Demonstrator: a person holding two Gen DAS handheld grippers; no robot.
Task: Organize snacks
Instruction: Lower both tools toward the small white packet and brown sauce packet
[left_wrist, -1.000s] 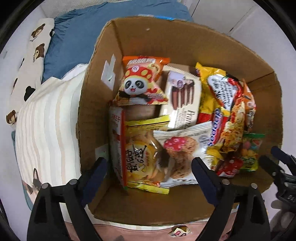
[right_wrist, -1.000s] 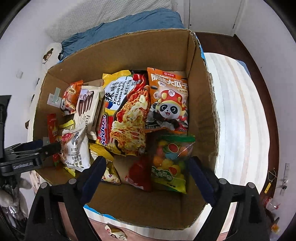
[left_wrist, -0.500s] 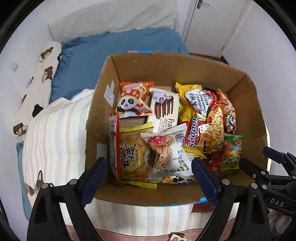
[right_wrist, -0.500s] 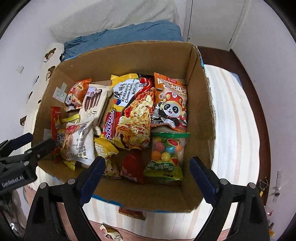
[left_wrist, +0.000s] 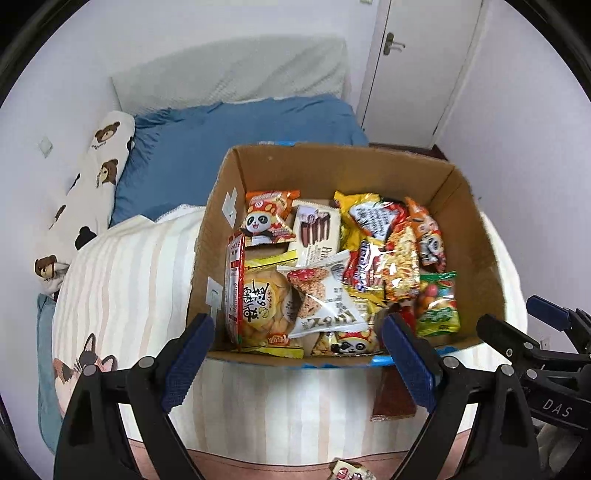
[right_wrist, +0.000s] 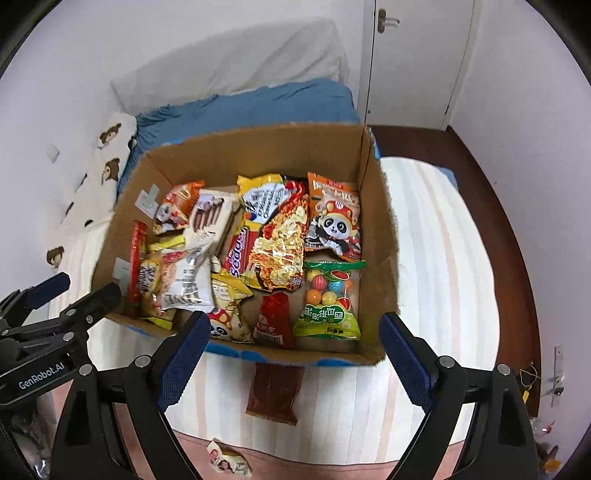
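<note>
A striped blanket (right_wrist: 436, 258) is spread over the bed. A blue pillow (left_wrist: 207, 147) and a bear-print pillow (left_wrist: 92, 181) are laid at its head. A white door (left_wrist: 417, 62) is seen beyond

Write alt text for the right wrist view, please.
An open cardboard box full of snack packets sits on a striped bed. A dark red packet lies outside it, between the tips of the open, empty right claw.

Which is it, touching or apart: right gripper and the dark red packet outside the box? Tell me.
Apart. The right wrist view shows striped bedding between the open right gripper and the dark red packet.
</note>
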